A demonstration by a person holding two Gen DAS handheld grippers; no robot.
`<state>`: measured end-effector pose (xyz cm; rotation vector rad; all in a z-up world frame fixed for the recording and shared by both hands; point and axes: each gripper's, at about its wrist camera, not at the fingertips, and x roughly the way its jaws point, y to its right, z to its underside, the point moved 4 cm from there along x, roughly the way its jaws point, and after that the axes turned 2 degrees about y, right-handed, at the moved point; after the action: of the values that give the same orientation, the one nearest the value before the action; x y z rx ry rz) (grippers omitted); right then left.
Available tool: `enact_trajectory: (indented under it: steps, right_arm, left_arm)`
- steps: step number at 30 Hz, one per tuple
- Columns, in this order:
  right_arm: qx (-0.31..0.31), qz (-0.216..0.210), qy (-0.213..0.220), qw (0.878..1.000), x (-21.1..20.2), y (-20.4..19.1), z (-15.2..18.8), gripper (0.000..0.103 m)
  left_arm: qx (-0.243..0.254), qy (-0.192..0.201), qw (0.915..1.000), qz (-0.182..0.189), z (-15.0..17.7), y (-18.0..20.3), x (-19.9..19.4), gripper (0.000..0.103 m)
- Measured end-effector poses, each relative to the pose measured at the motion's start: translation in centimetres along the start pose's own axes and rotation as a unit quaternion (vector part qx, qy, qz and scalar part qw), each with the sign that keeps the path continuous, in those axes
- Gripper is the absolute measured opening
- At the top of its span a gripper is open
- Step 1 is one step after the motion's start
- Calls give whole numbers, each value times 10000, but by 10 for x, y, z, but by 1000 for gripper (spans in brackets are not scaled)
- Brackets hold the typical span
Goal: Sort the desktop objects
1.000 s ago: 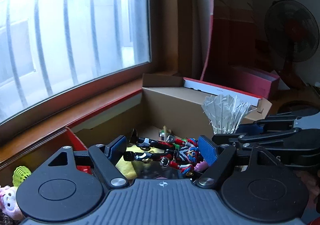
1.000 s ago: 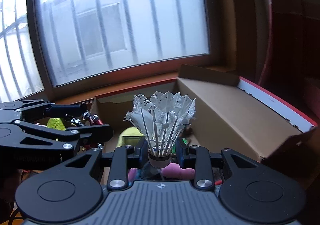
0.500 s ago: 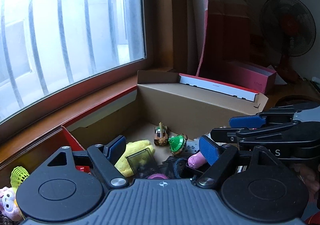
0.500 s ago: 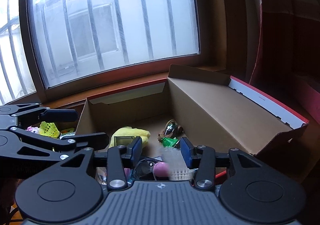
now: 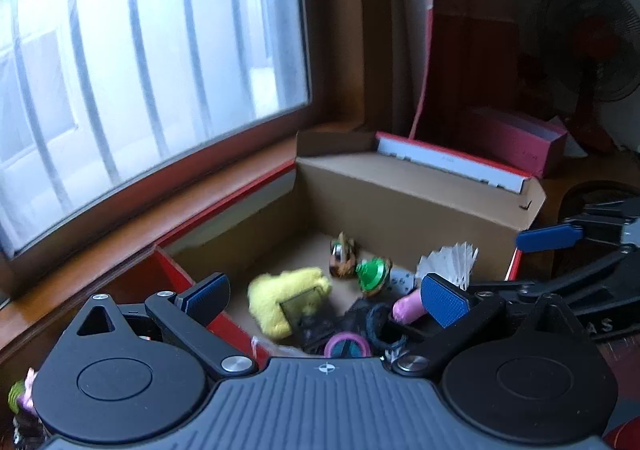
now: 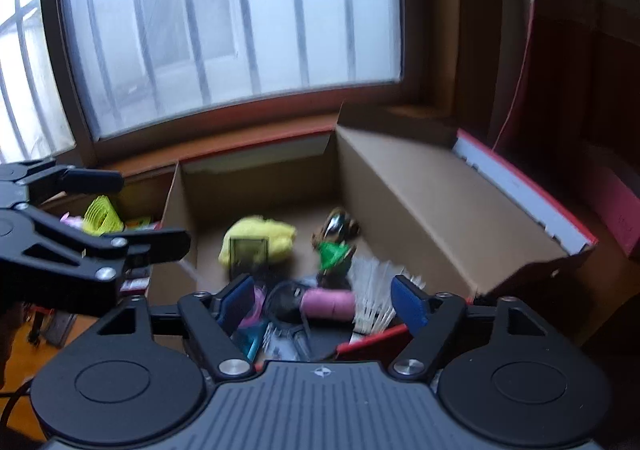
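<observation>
An open cardboard box [image 5: 420, 185] [image 6: 440, 201] holds a pile of small things. A yellow plush [image 5: 280, 298] [image 6: 256, 244], a green spinning top [image 5: 372, 274] [image 6: 332, 252] and a small brown toy car [image 5: 342, 254] [image 6: 338, 228] lie on its floor. The white shuttlecock [image 5: 452, 260] [image 6: 372, 284] lies at the near right beside a pink roll [image 6: 328, 304]. My left gripper [image 5: 325, 296] hovers open over the box's near left edge, holding nothing. My right gripper [image 6: 323, 302] is open above the near rim, also holding nothing. Dark items under the pile are unclear.
The box stands against a wooden windowsill [image 5: 192, 209] under a barred window. Left of it lie a neon yellow mesh shuttlecock [image 6: 102, 215] and other small toys. A red carton [image 5: 520, 145] and a standing fan [image 5: 592, 41] are at the back right.
A second ago the left gripper held a red-and-black action figure and the right held the shuttlecock. Both opened and dropped them into the box, then drew back slightly.
</observation>
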<state>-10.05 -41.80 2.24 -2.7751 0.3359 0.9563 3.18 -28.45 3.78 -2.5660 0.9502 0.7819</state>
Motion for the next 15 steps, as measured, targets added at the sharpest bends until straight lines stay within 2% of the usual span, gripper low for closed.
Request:
enact_trajectory:
  steps: [9, 15]
  right_arm:
    - [-139, 76, -601, 9981, 10, -10, 23, 80]
    - [-31, -18, -648, 9979, 14, -14, 26, 86]
  left_arm:
    - [19, -693, 9963, -498, 27, 1, 7, 103]
    - [-214, -1019, 9931, -532, 41, -8, 11, 103]
